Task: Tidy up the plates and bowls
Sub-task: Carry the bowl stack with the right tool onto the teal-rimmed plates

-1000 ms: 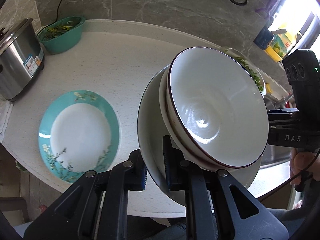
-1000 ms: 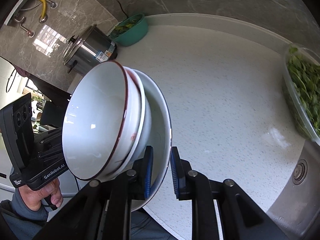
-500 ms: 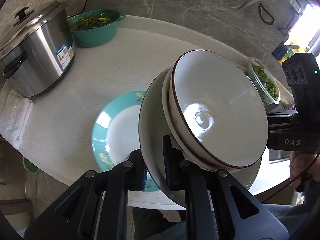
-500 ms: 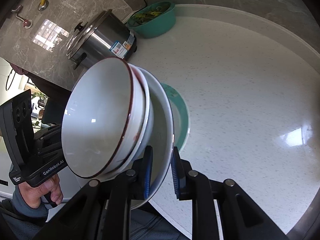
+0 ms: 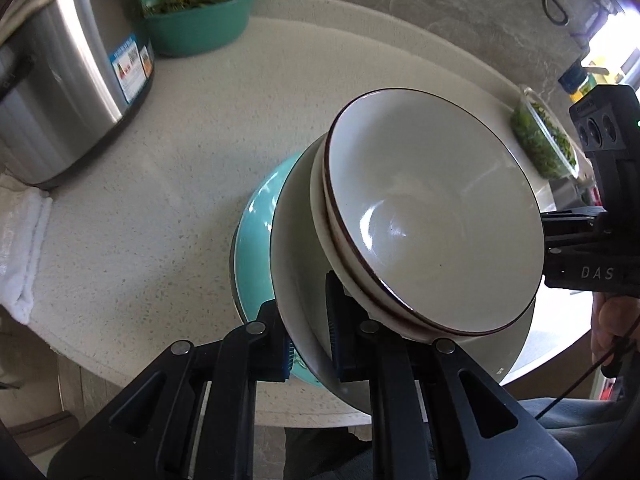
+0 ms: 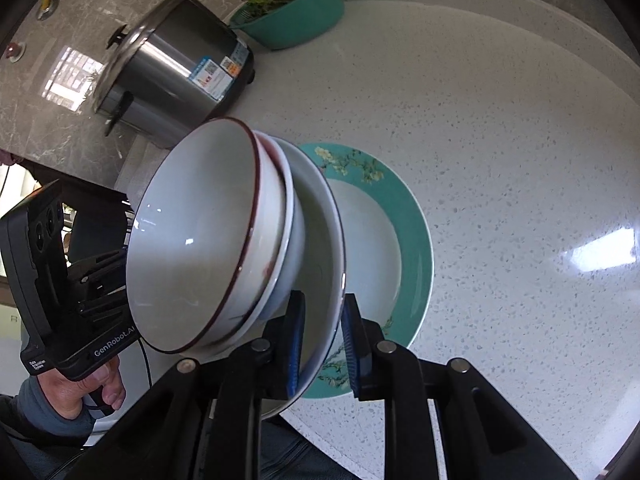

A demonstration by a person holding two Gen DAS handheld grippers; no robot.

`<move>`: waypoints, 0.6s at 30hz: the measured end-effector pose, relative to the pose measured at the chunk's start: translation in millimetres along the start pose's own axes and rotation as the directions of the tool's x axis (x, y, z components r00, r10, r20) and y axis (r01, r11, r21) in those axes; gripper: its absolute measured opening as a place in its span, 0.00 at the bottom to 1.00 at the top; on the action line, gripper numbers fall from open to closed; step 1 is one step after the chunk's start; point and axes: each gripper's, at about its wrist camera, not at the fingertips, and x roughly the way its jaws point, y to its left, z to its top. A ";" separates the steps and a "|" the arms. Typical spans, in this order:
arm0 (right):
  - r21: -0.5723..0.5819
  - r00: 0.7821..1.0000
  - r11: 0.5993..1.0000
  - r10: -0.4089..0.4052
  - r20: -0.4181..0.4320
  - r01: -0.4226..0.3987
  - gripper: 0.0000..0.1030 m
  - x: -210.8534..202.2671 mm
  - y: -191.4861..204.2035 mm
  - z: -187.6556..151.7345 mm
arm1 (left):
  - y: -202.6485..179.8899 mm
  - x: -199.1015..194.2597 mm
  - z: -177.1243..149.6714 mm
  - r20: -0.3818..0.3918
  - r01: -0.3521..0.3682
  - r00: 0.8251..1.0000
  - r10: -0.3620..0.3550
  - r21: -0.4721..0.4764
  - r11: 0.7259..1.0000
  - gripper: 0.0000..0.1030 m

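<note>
Two brown-rimmed white bowls sit nested inside a wide white deep plate. The stack is held tilted in the air. My left gripper is shut on the deep plate's near rim in the left wrist view. My right gripper is shut on the opposite rim in the right wrist view. Directly under the stack, a teal plate with a floral border lies flat on the pale counter, largely hidden in the left wrist view.
A steel cooker stands at the left, with a teal basin of greens behind it. A white towel lies by the counter's front edge. A clear container of greens sits far right.
Both grippers have carried the stack leftward and lower. The teal plate, earlier off to the left, now lies right beneath it, and the cooker looks much closer.
</note>
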 end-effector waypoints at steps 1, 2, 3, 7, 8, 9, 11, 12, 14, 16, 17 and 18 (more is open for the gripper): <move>0.011 1.000 1.000 -0.002 0.002 0.002 0.20 3.2 -2.3 -1.6 | 3.9 5.5 -0.7 -0.003 0.005 1.000 -0.005 0.005 1.000 0.11; 0.024 1.000 1.000 -0.004 0.002 0.004 0.20 6.8 -5.3 -3.1 | 6.0 9.0 -0.2 -0.007 0.008 1.000 -0.008 0.008 1.000 0.11; 0.030 1.000 1.000 -0.006 0.000 0.006 0.20 8.9 -6.5 -4.1 | 6.9 11.7 -1.7 -0.013 0.012 1.000 -0.012 0.014 1.000 0.11; 0.057 1.000 0.998 -0.012 0.003 0.012 0.20 14.1 -11.8 -8.2 | 13.0 20.0 -3.7 -0.017 0.021 1.000 -0.021 0.032 0.999 0.11; 0.058 1.000 0.998 -0.013 0.007 0.013 0.20 14.9 -12.6 -9.0 | 13.7 21.4 -3.5 -0.017 0.022 1.000 -0.021 0.036 0.999 0.11; 0.063 1.000 0.998 -0.014 0.008 0.014 0.20 16.0 -13.5 -9.6 | 15.9 24.5 -3.0 -0.020 0.023 1.000 -0.022 0.041 0.999 0.11; 0.069 1.000 0.998 -0.013 0.012 0.012 0.20 19.3 -14.4 -9.7 | 18.7 27.6 -2.7 -0.020 0.024 1.000 -0.023 0.046 0.999 0.11; 0.070 1.000 0.997 -0.014 0.014 0.013 0.20 21.0 -14.3 -9.6 | 21.4 29.6 -2.4 -0.021 0.025 0.999 -0.024 0.048 0.999 0.11; 0.072 1.000 0.997 -0.014 0.018 0.013 0.20 22.6 -15.5 -11.0 | 22.5 34.2 -1.4 -0.021 0.024 1.000 -0.023 0.053 0.998 0.11; 0.075 1.000 0.997 -0.016 0.017 0.015 0.20 23.6 -16.9 -12.8 | 25.5 36.7 -4.2 -0.026 0.024 0.999 -0.023 0.056 0.998 0.11; 0.075 1.000 0.997 -0.018 0.018 0.016 0.20 24.4 -17.1 -13.5 | 24.4 39.9 -3.4 -0.027 0.023 0.999 -0.021 0.060 0.998 0.11; 0.073 1.000 0.997 -0.020 0.019 0.019 0.20 24.9 -17.1 -13.9 | 19.5 44.6 -0.2 -0.029 0.022 0.999 -0.020 0.064 0.998 0.11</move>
